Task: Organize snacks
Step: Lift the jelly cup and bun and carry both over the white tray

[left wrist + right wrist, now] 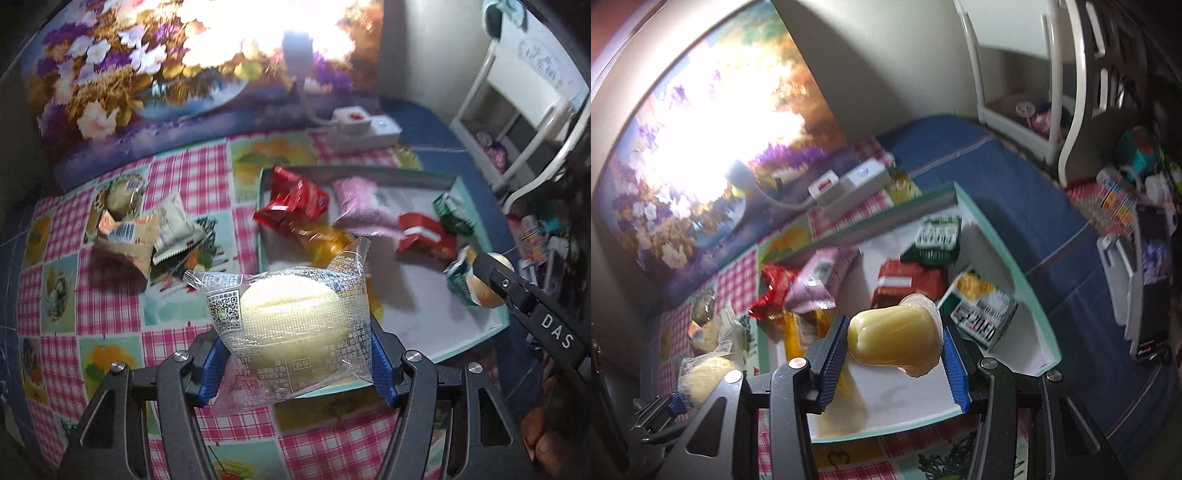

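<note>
Left tongs [299, 354] grip a clear-wrapped pale bun [295, 317] between their blue pads, held over the near-left corner of the teal-rimmed tray [480, 334]. Right tongs [892, 360] clamp a yellow jelly cup [897, 339], tipped on its side with its lid end toward the right pad, above the tray's white floor near its front edge.

Around them: a checked pink cloth covers the tabletop [184, 192], a flower painting [110, 92] leans at the back, and a white power strip [365, 127] lies in front of it. A white shelf [517, 122] stands to the right.

In the tray lie six packets: two red [908, 284], two green [938, 236], one pink [820, 280], and one amber-and-clear [321, 240]. The amber one sits just beyond the bun, closest to the left tongs. On the cloth left of the tray, three wrapped snacks [147, 229] cluster together, touching each other and well apart from both tongs.
</note>
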Motion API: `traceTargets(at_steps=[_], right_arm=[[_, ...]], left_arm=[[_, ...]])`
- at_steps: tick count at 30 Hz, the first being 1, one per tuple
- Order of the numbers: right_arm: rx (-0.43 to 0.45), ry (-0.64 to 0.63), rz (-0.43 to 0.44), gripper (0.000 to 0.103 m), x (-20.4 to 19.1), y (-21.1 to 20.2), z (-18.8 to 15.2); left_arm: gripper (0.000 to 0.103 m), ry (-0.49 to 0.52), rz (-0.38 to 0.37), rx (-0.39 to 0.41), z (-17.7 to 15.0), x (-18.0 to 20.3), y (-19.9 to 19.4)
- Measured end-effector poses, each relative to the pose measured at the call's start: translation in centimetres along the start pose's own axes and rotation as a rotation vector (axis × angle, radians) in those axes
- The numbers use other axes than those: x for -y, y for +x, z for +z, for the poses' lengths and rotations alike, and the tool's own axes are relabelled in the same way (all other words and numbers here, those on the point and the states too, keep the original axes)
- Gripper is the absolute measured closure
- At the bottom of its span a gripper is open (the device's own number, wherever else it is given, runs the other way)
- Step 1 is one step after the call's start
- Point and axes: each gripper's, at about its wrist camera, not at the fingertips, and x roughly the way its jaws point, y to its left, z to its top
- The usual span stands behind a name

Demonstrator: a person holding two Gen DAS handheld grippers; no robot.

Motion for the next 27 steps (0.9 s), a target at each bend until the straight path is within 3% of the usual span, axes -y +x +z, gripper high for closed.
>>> traceTargets(at_steps=[7, 15, 27], right_arm=[[-0.072, -0.008, -0.006, 0.051, 0.1, 2.3, -0.9], [-0.097, 0.0, -0.013, 0.051, 0.2, 3.0, -1.0], [-0.097, 0.001, -0.03, 0.051, 0.4, 3.0, -0.9]], left_arm=[[0.036, -0.031, 0.032, -0.056, -0.4, -0.8, 2.1], [0.036, 0.022, 0.029, -0.093, -0.8, 1.0, 3.4], [0.035, 0.068, 0.0, -0.086, -1.0, 2.7, 3.6]])
